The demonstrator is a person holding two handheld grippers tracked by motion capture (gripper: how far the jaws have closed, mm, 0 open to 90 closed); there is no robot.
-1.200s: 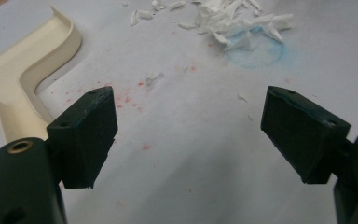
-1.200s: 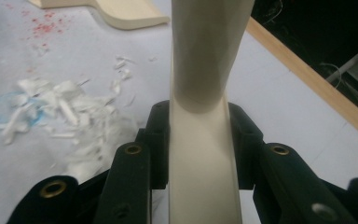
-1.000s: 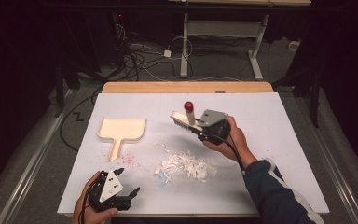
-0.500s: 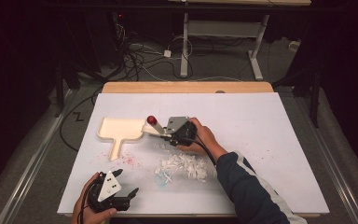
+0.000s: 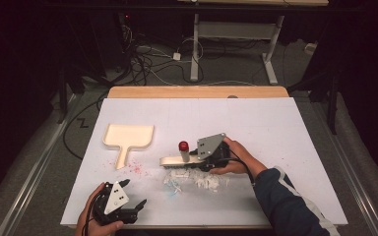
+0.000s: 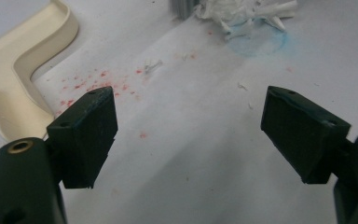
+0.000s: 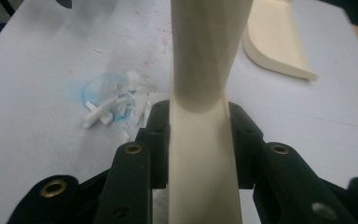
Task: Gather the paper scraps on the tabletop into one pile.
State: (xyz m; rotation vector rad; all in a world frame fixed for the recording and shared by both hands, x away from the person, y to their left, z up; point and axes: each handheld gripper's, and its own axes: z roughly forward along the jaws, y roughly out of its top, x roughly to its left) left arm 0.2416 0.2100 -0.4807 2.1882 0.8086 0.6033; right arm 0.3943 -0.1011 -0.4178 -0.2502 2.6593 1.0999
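Right gripper point(image 5: 204, 158) clamped cream plastic brush point(image 5: 177, 161) by its handle, bristles down at white paper scraps point(image 5: 197, 179) near tabletop's front edge, likely for sweeping toward cream plastic dustpan point(image 5: 127, 138); left gripper point(image 5: 137, 206) idle, jaws wide.

A: Right gripper point(image 5: 197, 158) – looks like?
B: Black body, grey three-cornered plate on top w/ small dark dots, black cable trailing back past the hand. In its own view: black jaws, brass-ringed screw holes.

A: Left gripper point(image 5: 139, 205)?
B: Same build. Black, grey plate w/ dots, black cable. Its view: two blocky black jaw pads point(image 6: 86, 133), small holes in each, brass eyelet on the arm.

A: Clothing?
B: Right arm: dark blue sleeve point(image 5: 288, 206), white stripes along it.
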